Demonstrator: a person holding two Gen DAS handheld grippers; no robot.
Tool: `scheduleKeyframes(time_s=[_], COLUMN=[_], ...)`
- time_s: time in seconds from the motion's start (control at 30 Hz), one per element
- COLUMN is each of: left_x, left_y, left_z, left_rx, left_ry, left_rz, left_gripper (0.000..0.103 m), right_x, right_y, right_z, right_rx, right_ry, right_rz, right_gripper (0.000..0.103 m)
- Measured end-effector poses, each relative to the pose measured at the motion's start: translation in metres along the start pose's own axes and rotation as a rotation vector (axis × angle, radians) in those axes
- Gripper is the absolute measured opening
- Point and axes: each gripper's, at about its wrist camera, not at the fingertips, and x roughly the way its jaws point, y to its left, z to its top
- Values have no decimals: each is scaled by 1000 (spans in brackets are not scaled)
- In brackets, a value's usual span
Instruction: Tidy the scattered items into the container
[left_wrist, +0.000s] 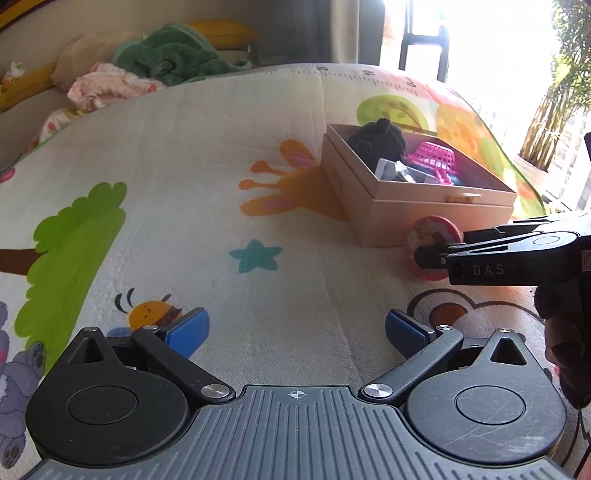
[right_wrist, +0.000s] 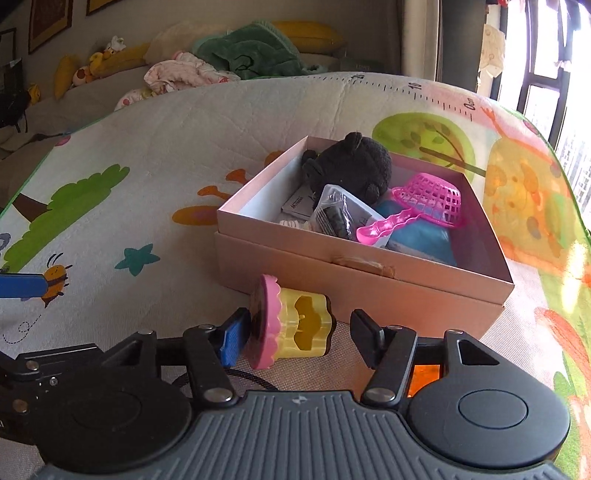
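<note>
Most of the tidying looks done: the pale pink cardboard box (right_wrist: 369, 288) at centre frame already holds a black plush toy (right_wrist: 351, 162), a pink plastic sieve scoop (right_wrist: 424, 203) and some packets, and the only stray item in view is the pink-and-yellow plastic toy (right_wrist: 288, 325) lying on its side on the printed play mat (right_wrist: 147, 166) just in front of the box. The right gripper (right_wrist: 295, 336) straddles it at lower centre, its blue left pad (right_wrist: 234, 334) touching the pink disc and the right pad just clear of the yellow end, so not yet clenched. The left gripper (left_wrist: 295, 328) is released and empty.
</note>
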Motion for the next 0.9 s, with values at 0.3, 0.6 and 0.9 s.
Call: scheduleKeyframes(time_s=[0.3,0.6,0.9], left_x=[1,3,11], left_y=[19,13,-9], left_z=[1,4,5], left_rx=[-57,-44,-1], left_ry=[0,5,29], left_rz=[35,25,-36], left_gripper=[103,103,103], right_x=[-28,-45,-58], right_y=[-9,-20,-67], right_z=[-13,-30,-39], right_rx=[224,260,366], right_ry=[155,124,62], right_rz=[331,326,224], right_gripper=[42,44,52])
